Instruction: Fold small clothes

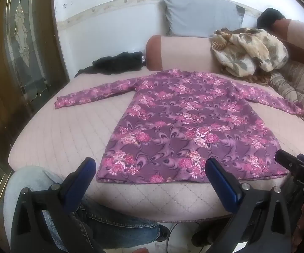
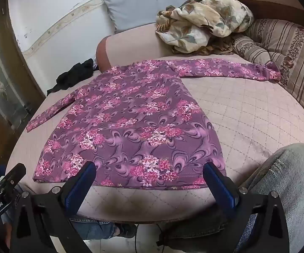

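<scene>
A purple long-sleeved top with pink flowers (image 1: 185,122) (image 2: 131,126) lies flat on the pink quilted bed (image 1: 67,130) (image 2: 246,109), both sleeves spread out sideways and its hem toward me. My left gripper (image 1: 152,168) hovers open just short of the hem's left half, nothing between its blue pads. My right gripper (image 2: 150,170) is open too, over the hem's middle, holding nothing. The right gripper's body shows at the right edge of the left wrist view, and the left one's at the left edge of the right wrist view.
A black garment (image 1: 116,63) (image 2: 74,78) lies at the bed's far left. A crumpled floral blanket (image 1: 251,50) (image 2: 202,21), a pink bolster (image 1: 183,50), a grey pillow (image 1: 202,14) and a striped quilt (image 2: 282,52) line the back and right. The person's jeans-clad knees (image 2: 288,179) are at the near edge.
</scene>
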A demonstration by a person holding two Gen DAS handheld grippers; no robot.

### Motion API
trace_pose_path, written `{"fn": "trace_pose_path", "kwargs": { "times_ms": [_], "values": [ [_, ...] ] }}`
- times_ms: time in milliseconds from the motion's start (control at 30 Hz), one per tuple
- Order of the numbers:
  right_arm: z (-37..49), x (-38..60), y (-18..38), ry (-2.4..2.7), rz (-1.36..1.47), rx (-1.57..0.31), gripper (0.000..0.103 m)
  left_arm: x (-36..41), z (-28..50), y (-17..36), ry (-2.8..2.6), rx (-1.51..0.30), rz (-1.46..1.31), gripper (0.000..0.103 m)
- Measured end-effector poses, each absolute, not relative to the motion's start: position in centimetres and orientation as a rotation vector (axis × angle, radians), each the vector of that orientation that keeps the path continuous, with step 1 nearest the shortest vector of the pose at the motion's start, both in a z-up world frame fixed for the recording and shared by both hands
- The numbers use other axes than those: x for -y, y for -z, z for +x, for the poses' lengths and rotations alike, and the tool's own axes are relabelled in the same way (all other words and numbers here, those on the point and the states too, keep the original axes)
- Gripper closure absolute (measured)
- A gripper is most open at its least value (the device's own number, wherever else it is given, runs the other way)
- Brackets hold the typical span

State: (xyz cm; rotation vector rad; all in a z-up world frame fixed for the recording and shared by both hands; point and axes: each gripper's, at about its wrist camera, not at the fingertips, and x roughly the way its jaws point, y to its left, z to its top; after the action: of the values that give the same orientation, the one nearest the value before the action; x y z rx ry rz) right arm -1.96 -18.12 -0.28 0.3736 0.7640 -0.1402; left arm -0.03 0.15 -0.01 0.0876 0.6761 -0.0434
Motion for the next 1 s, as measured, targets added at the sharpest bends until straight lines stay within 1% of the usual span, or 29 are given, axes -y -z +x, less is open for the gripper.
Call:
{"fn": "trace_pose_path", "kwargs": {
  "times_ms": [167, 500, 1000],
  "values": [
    [-2.0, 18.5, 0.0, 0.140, 0.373, -0.763, 0.000, 0.1, 0.0, 0.1, 0.033, -0.670, 0.120, 0.000],
    [-2.2, 18.8, -0.3, 0.155, 0.377, -0.749, 0.000, 0.2, -0.4, -0.7, 0.040, -0.666, 0.099, 0.000],
    [-2.2, 19.2, -0.1, 0.155, 0.400, -0.744, 0.000, 0.4, -0.2, 0.1, 0.043, -0.682, 0.119, 0.000]
  ]
}}
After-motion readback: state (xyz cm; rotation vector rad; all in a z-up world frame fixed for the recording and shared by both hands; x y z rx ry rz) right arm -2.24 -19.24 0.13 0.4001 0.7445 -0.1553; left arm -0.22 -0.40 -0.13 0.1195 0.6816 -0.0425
